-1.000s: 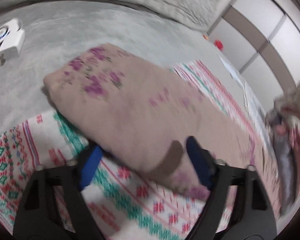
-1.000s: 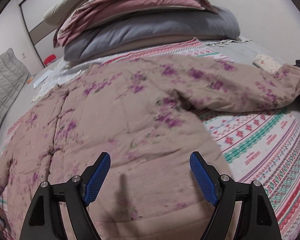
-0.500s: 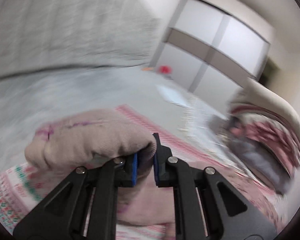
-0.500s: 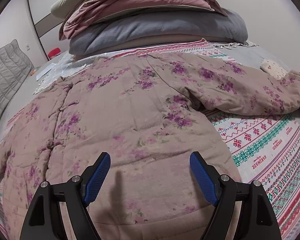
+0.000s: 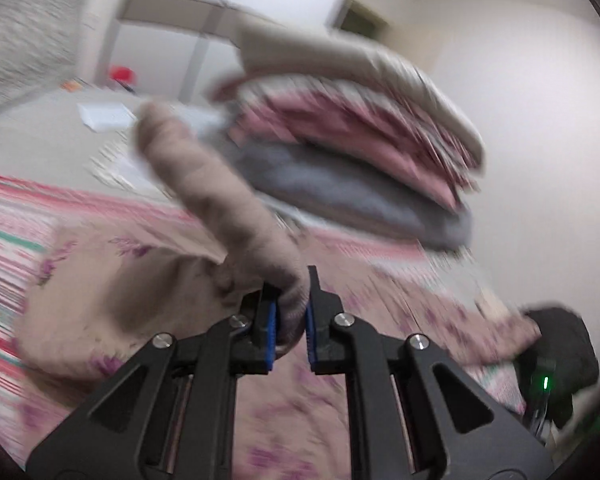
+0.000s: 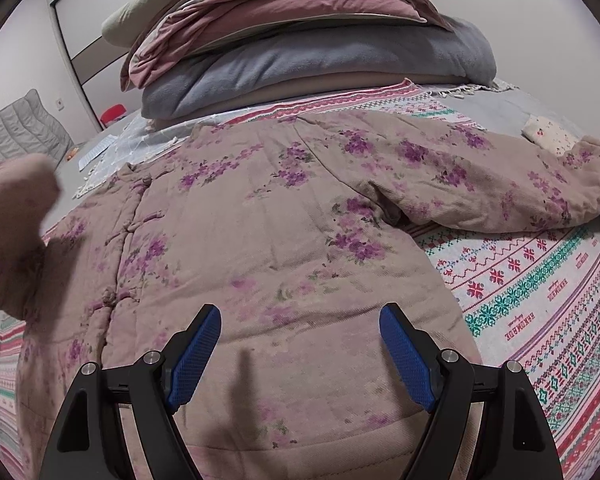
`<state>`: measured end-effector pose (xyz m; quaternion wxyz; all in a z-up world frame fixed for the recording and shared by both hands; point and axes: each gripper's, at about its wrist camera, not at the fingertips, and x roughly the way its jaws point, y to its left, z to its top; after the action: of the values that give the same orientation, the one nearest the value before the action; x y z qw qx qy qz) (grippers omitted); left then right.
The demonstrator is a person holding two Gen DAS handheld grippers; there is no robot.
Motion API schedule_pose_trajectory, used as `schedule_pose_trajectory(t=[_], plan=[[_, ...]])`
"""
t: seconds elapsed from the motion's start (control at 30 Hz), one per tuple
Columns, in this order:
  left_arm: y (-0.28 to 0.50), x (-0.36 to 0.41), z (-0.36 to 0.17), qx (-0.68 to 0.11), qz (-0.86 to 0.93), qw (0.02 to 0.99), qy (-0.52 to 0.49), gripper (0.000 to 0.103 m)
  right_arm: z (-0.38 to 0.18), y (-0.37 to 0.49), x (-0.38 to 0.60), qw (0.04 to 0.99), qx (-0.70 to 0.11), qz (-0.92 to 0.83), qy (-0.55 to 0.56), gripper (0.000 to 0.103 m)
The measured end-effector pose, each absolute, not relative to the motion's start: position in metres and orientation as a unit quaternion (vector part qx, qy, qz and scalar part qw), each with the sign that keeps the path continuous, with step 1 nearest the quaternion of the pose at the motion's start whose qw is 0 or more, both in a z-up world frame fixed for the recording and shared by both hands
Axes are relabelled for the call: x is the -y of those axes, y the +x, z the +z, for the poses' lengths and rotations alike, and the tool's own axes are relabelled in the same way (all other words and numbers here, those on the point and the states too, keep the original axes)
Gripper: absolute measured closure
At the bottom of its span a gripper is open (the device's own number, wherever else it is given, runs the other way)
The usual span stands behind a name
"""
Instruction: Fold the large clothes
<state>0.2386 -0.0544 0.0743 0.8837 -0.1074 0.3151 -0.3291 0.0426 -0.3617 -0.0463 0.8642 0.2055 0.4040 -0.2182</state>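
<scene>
A: Jacket [image 6: 284, 240], padded, dusty pink with purple flowers, spread flat on patterned bedcover [image 6: 540, 300]. Fills centre of right wrist view, button placket toward 9 o'clock.

B: Sleeves?

A: One sleeve [image 6: 500, 188] laid out toward 3 o'clock, cuff near frame edge, resting on the bedcover. Other sleeve [image 5: 228, 208] lifted off the bed, standing up toward 11 o'clock in left wrist view; seen again at 9 o'clock in right wrist view, blurred.

B: Left gripper [image 5: 291, 322] status?

A: Clamped tight on the raised sleeve; fabric pinched between blue pads [image 5: 271, 332], jaws nearly together. View heavily blurred.

B: Right gripper [image 6: 300, 354] status?

A: Jaws spread wide, nothing between them. Hovering above the jacket hem at 6 o'clock, pointed down at the fabric. Contact with cloth: cannot tell.

B: Surroundings?

A: Stack of folded bedding [image 6: 308, 40] at 12 o'clock beyond the collar, grey layer under pink and beige layers. Wardrobe doors [image 6: 88, 28] at 10 o'clock. Small red object [image 6: 112, 114] near the wardrobe, too small to identify. Dark gloved hand [image 5: 556, 360] at 4 o'clock in left wrist view, beside a green indicator light.
</scene>
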Motion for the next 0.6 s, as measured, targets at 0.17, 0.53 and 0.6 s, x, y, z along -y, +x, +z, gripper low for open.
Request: schedule_pose_trajectory(t=[0.17,0.53,0.6], plan=[[0.229,0.107,-0.001,-0.420,-0.371,0.828,-0.035,0.053,-0.049,0.041,0.367,0.862,-0.405,-0.220,0.213,0.020],[0.214,0.030,0.025,-0.351,-0.329,0.876,0.034,0.029,-0.053,0.058,0.375,0.858,-0.392,-0.111,0.314,0.020],[0.228,-0.002,0.029,-0.342,-0.293,0.893,0.013,0.029,-0.052,0.068,0.372,0.853,-0.383,-0.066,0.348,0.020]])
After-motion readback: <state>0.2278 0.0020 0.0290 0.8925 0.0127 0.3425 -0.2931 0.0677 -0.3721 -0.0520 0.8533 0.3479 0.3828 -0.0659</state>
